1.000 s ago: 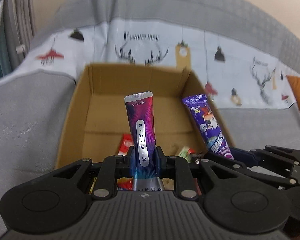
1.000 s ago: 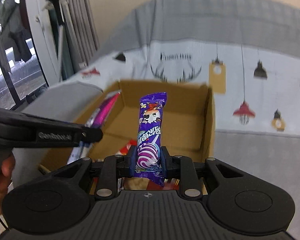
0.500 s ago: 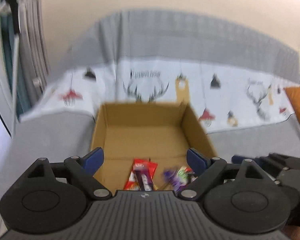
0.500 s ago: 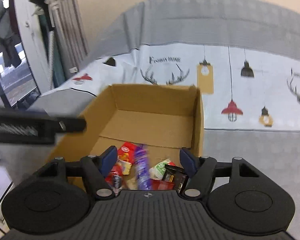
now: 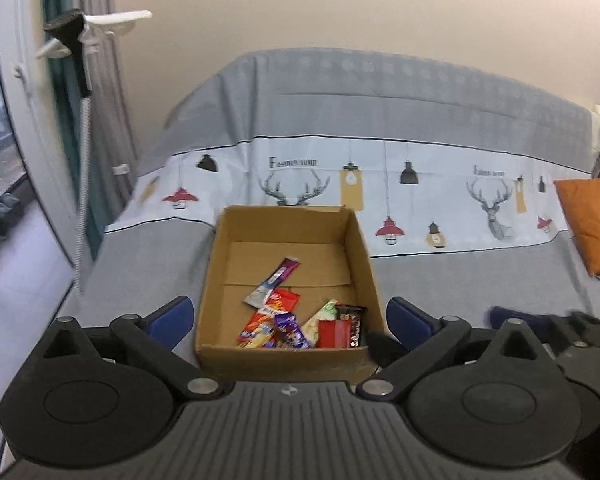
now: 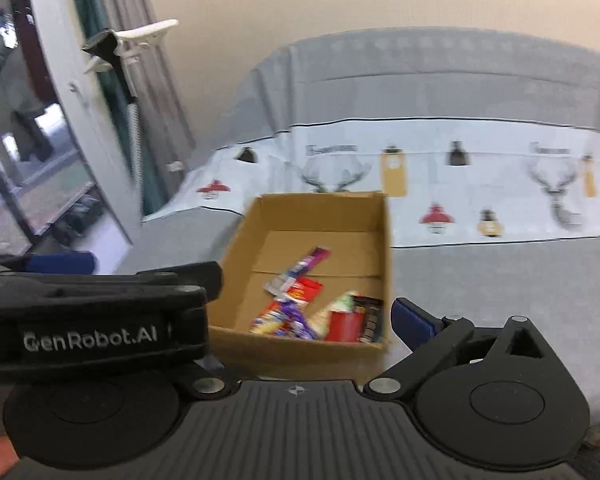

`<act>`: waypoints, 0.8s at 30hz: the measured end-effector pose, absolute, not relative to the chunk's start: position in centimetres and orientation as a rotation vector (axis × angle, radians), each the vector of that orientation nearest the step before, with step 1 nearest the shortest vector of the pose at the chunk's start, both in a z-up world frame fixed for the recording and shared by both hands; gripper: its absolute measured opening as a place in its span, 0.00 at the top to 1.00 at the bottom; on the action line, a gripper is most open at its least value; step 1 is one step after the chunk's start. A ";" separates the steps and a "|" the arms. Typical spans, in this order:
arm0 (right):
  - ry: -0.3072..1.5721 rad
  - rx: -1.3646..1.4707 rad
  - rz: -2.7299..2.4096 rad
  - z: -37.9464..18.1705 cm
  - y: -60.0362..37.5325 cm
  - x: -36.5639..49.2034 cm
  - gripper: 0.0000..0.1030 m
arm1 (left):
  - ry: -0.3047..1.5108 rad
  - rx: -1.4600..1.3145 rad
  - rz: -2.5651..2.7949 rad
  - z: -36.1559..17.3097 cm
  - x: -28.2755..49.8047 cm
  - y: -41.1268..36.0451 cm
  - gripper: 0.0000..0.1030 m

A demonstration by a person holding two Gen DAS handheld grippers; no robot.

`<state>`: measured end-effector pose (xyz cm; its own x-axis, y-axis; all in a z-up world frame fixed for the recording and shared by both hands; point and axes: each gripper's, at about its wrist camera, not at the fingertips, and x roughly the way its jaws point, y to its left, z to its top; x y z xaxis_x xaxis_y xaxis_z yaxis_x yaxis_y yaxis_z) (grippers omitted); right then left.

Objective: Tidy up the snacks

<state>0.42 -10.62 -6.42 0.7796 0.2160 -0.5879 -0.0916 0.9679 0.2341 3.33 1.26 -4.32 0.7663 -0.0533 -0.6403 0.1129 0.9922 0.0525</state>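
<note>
Both tongs, left tongs (image 5: 288, 316) and right tongs (image 6: 300, 316), have just sprung wide apart, nothing between them. The glossy foil snack packets (image 5: 296, 320) lie in the open brown cardboard box (image 5: 364, 248) on the sofa: light, crinkly, slippery, best pinched at a sealed end.

Black ribbed gripper bodies, blue pads (image 5: 172, 316), silver screws, white lettering

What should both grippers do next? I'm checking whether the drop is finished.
Probably go for more snacks. The left gripper and right gripper have just been opening and hold nothing; the long purple packet lies with the others in the cardboard box.
</note>
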 end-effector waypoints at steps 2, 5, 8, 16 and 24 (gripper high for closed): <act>0.661 0.174 0.086 -5.3 -10.7 -1.8 0.01 | 0.693 0.092 -0.093 -3.7 2.3 1.0 0.00; 0.674 0.194 0.086 -5.0 -11.0 -3.0 0.01 | 0.707 0.111 -0.110 -3.0 1.4 0.8 0.00; 0.672 0.197 0.082 -4.9 -11.1 -3.4 0.01 | 0.698 0.114 -0.090 -2.9 0.8 0.7 0.00; 0.703 0.201 0.101 -5.6 -11.1 -3.5 0.01 | 0.732 0.112 -0.053 -3.2 0.4 0.8 0.00; 0.709 0.195 0.108 -5.6 -10.7 -3.5 0.01 | 0.734 0.113 -0.006 -3.2 0.0 1.1 0.00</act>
